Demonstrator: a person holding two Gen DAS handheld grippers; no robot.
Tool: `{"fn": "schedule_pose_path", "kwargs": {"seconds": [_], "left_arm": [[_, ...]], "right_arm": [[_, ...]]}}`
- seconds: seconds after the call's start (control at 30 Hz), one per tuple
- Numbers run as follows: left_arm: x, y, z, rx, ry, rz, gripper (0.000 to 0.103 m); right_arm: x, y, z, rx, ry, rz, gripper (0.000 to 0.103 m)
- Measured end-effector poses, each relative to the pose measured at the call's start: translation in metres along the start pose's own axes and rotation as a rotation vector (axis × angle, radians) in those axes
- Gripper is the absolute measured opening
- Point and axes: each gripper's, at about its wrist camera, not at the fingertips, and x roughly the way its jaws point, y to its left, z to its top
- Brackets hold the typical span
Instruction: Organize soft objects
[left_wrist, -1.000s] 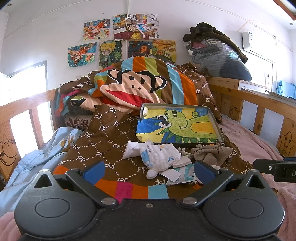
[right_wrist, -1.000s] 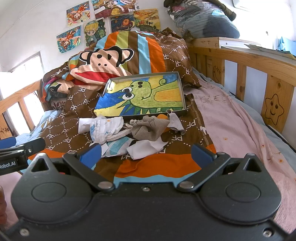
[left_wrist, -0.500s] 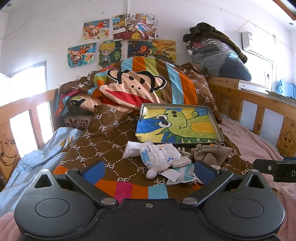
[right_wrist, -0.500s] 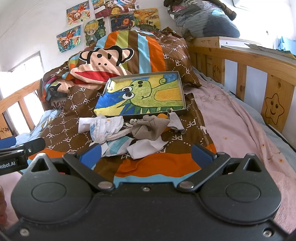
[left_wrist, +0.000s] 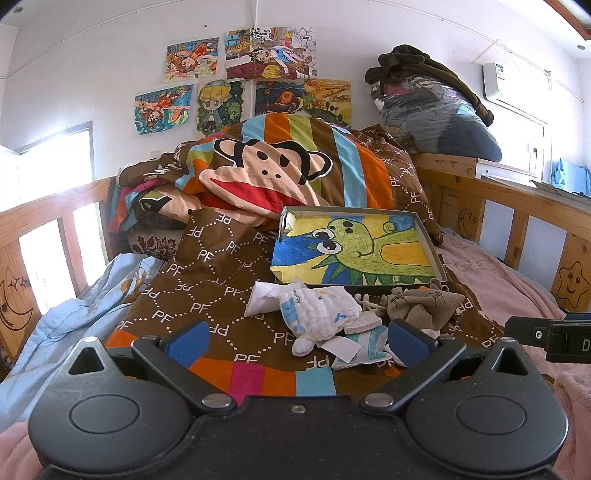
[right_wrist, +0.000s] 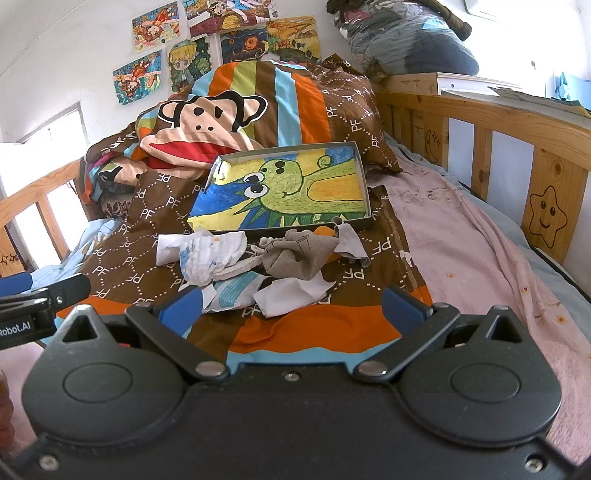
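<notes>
Here both open grippers, left gripper (left_wrist: 297, 341) and right gripper (right_wrist: 291, 306), flank the sock pile (right_wrist: 251, 264).

I saw bright daylight blowing out the window (left_wrist: 51, 206) at left; frames stayed sharp, with fisheye bending at the edges

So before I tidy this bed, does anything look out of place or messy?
Yes. A loose heap of small soft items, a white cloth, a grey-brown cloth and crumpled pale pieces, lies jumbled on the brown quilt, in front of the shallow box, which holds only a dinosaur drawing.
</notes>
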Motion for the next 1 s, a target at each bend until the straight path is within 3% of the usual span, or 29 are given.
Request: {"fn": "schedule_pose_path", "kwargs": {"seconds": [0.67, 1.0], "left_arm": [[0.000, 0.000, 0.000, -0.001, -0.003, 0.001, 0.102], [0.010, 0.004, 0.007, -0.023, 0.035, 0.022, 0.102]], "right_arm": [[0.001, 0.000, 0.000, 0.000, 0.003, 0.000, 0.103], [0.010, -0.001, 0.007, 0.032, 0.066, -0.013, 0.103]]}}
